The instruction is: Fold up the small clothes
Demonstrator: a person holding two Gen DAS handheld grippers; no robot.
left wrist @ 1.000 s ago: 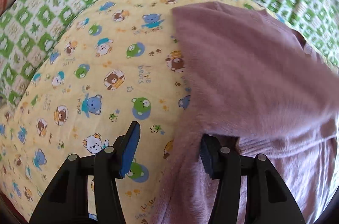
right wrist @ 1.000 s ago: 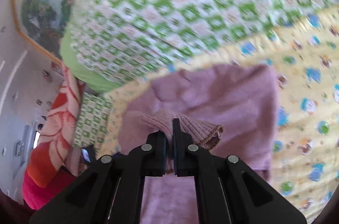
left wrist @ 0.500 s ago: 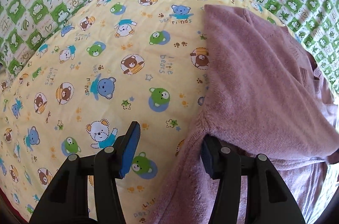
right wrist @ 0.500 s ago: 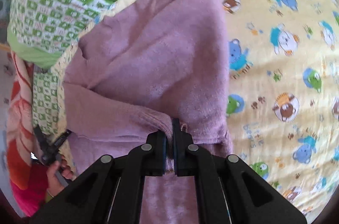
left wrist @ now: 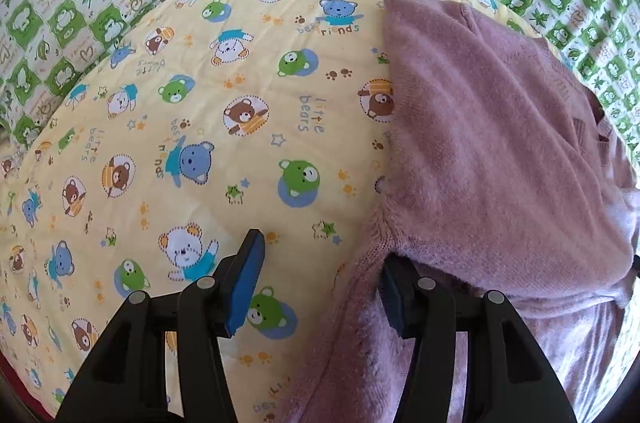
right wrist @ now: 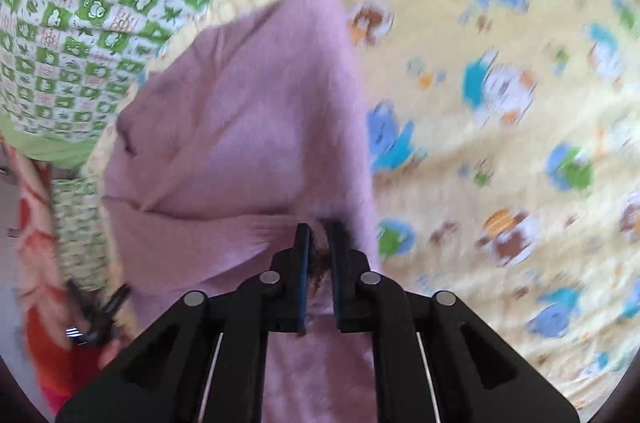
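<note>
The mauve sweater (left wrist: 492,151) lies on the bear-print quilt (left wrist: 208,127) with one sleeve folded across; right gripper (right wrist: 319,243) jaws, just parting, loosely straddle it, left gripper (left wrist: 320,283) jaws spread, further folds remaining.

The bear-print sheet (left wrist: 200,111) left of the purple sweater (left wrist: 500,151) lies flat and unobstructed. The sweater's folded layers cover the bed's right portion.

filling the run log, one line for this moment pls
step: fold sweater on quilt | left claw: open, hem edge between jaws | right claw: just opening, cuff still between jaws
</note>
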